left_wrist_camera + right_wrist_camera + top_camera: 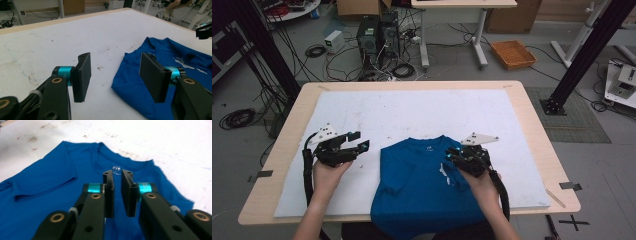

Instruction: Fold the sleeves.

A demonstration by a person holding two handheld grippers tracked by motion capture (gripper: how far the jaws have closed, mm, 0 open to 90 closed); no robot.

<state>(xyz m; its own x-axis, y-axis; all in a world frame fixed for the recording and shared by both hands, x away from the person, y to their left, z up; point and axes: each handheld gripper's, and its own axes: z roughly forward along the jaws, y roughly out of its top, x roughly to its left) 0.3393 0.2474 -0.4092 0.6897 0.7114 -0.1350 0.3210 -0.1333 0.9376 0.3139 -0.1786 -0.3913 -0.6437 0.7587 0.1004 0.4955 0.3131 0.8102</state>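
Observation:
A blue T-shirt lies front up on the white mat, collar toward the far side and hem hanging over the table's front edge. Its left sleeve is folded in over the chest. My left gripper is just left of the shirt above bare mat, and in the left gripper view it stands wide open and holds nothing, with the shirt's corner beyond the right jaw. My right gripper hovers over the shirt's right chest. Its jaws stand almost together with only a narrow slit and no cloth between them.
The wooden table's rim frames the mat. The other gripper shows at the far right of the left gripper view. Beyond the table, the floor holds computer towers, loose cables, an orange basket and black frame posts.

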